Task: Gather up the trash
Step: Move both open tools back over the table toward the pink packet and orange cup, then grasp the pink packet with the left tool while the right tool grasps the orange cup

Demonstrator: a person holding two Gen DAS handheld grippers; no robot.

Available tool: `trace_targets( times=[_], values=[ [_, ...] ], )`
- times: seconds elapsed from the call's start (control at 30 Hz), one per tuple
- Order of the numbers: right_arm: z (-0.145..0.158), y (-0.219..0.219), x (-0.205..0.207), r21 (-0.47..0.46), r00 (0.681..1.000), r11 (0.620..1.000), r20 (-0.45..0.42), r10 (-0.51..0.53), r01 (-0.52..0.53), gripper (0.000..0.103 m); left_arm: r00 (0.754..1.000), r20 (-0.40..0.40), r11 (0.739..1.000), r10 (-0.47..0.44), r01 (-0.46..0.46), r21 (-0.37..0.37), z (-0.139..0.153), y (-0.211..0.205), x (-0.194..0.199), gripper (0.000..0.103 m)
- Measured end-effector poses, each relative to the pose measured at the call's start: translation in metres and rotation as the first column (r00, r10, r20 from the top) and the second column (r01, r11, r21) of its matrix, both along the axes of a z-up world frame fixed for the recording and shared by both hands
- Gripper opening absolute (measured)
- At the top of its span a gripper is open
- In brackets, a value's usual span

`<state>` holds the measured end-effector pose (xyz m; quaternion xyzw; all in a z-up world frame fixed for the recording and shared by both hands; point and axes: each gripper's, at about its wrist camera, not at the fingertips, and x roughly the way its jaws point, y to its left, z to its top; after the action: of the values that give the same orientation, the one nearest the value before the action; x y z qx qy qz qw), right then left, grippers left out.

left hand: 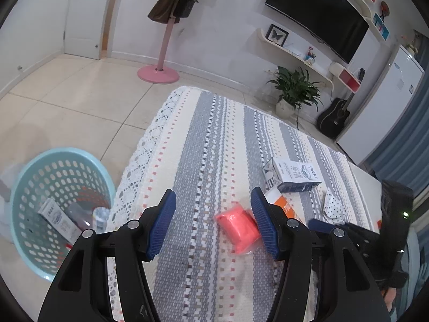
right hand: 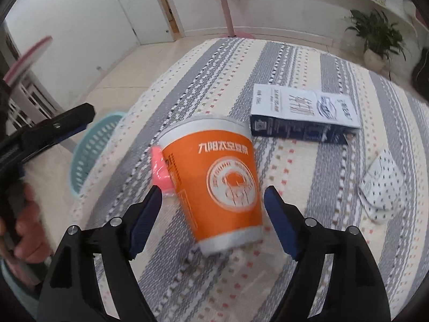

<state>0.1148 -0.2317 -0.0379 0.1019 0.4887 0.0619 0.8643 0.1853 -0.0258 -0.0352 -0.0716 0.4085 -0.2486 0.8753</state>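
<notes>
Right wrist view looks down on a striped woven cloth (right hand: 308, 187) where an orange paper cup (right hand: 222, 185) sits between the right gripper (right hand: 213, 196) pads, which stand wide of its sides without pressing on it. A pink packet (right hand: 160, 171) lies just beside the cup, a blue-and-white carton (right hand: 303, 112) farther back, and a dotted wrapper (right hand: 380, 187) to the side. From the left wrist, the left gripper (left hand: 213, 206) hangs parted over the cloth with nothing clamped, the pink packet near its right pad. A pale blue basket (left hand: 53, 204) stands on the floor beside the cloth's edge, holding a carton and other trash.
</notes>
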Motion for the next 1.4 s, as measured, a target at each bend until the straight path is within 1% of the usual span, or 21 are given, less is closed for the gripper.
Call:
trace_targets(
  times=[0.1,0.17,0.27,0.37,0.43,0.5,0.57,0.63,0.7,0.77,0.87,0.93,0.97,1.0,1.07,1.1,1.13,1.2,1.23,1.33,1.4],
  values=[
    [-0.012,0.005,0.013,-0.016,0.999,1.0,-0.032,-0.011,0.011,0.074,1.0,-0.005,1.0,-0.002,0.002,0.005,-0.002,-0.001,0.001,0.056],
    [-0.016,0.001,0.017,-0.003,0.999,1.0,-0.034,-0.028,0.028,0.074,1.0,-0.012,1.0,-0.001,0.002,0.004,-0.004,-0.001,0.002,0.056],
    [-0.015,-0.009,0.008,0.019,0.998,0.997,-0.01,-0.068,0.069,0.071,1.0,-0.026,1.0,-0.004,0.004,0.0,-0.007,-0.005,0.003,0.056],
    [-0.011,-0.02,-0.006,0.035,0.995,0.994,0.015,-0.099,0.099,0.071,0.997,-0.064,1.0,-0.029,0.029,0.002,-0.016,-0.018,0.005,0.057],
    [-0.006,-0.03,-0.018,0.042,0.991,0.991,0.041,-0.126,0.124,0.071,0.996,-0.084,0.999,-0.038,0.04,0.02,-0.024,-0.029,0.004,0.059],
    [-0.003,-0.04,-0.027,0.048,0.986,0.987,0.057,-0.156,0.153,0.071,0.992,-0.118,0.997,-0.035,0.042,0.057,-0.035,-0.043,0.004,0.064],
    [0.0,-0.05,-0.034,0.062,0.98,0.981,0.067,-0.187,0.183,0.071,0.988,-0.15,0.995,-0.024,0.038,0.088,-0.047,-0.056,0.004,0.065],
    [0.002,-0.057,-0.039,0.071,0.978,0.979,0.075,-0.194,0.189,0.071,0.985,-0.173,0.994,-0.007,0.025,0.105,-0.056,-0.064,0.004,0.065],
    [0.003,-0.058,-0.043,0.058,0.978,0.98,0.081,-0.193,0.188,0.071,0.98,-0.2,0.993,0.019,0.006,0.12,-0.065,-0.071,0.005,0.069],
    [0.002,-0.055,-0.045,0.024,0.978,0.981,0.08,-0.192,0.19,0.071,0.975,-0.215,0.99,0.049,-0.019,0.141,-0.072,-0.075,0.006,0.07],
    [-0.002,-0.055,-0.047,0.002,0.979,0.982,0.076,-0.189,0.19,0.071,0.98,-0.185,0.98,0.075,-0.038,0.193,-0.075,-0.086,0.004,0.074],
    [-0.004,-0.058,-0.049,-0.002,0.979,0.981,0.069,-0.192,0.192,0.071,0.984,-0.158,0.965,0.078,-0.035,0.26,-0.076,-0.095,0.002,0.073],
    [-0.006,-0.058,-0.051,-0.003,0.979,0.981,0.067,-0.195,0.196,0.071,0.987,-0.144,0.954,0.076,-0.03,0.3,-0.078,-0.1,0.0,0.073],
    [-0.007,-0.06,-0.052,-0.002,0.978,0.98,0.066,-0.2,0.201,0.071,0.989,-0.127,0.936,0.069,-0.02,0.351,-0.079,-0.107,-0.003,0.072],
    [-0.008,-0.063,-0.052,0.006,0.975,0.978,0.065,-0.211,0.211,0.071,0.993,-0.102,0.916,0.051,-0.006,0.402,-0.079,-0.113,-0.007,0.062],
    [-0.008,-0.063,-0.052,0.009,0.974,0.977,0.066,-0.215,0.215,0.071,0.996,-0.086,0.909,0.036,0.003,0.417,-0.077,-0.115,-0.01,0.05],
    [-0.008,-0.063,-0.053,0.008,0.974,0.976,0.067,-0.217,0.217,0.071,0.997,-0.076,0.906,0.02,0.013,0.422,-0.076,-0.116,-0.012,0.042],
    [-0.007,-0.061,-0.053,0.009,0.973,0.976,0.072,-0.217,0.217,0.071,0.997,-0.073,0.91,-0.014,0.043,0.411,-0.073,-0.113,-0.014,0.04],
    [-0.005,-0.059,-0.052,0.011,0.973,0.976,0.075,-0.217,0.216,0.071,0.998,-0.063,0.913,-0.02,0.044,0.405,-0.071,-0.111,-0.015,0.039],
    [0.003,-0.05,-0.052,0.011,0.973,0.978,0.099,-0.21,0.21,0.071,0.999,-0.003,0.941,-0.051,0.049,0.334,-0.053,-0.094,-0.022,0.038],
    [0.011,-0.043,-0.051,0.011,0.971,0.978,0.122,-0.206,0.206,0.071,0.996,0.052,0.962,-0.066,0.05,0.269,-0.033,-0.077,-0.029,0.038]
  ],
)
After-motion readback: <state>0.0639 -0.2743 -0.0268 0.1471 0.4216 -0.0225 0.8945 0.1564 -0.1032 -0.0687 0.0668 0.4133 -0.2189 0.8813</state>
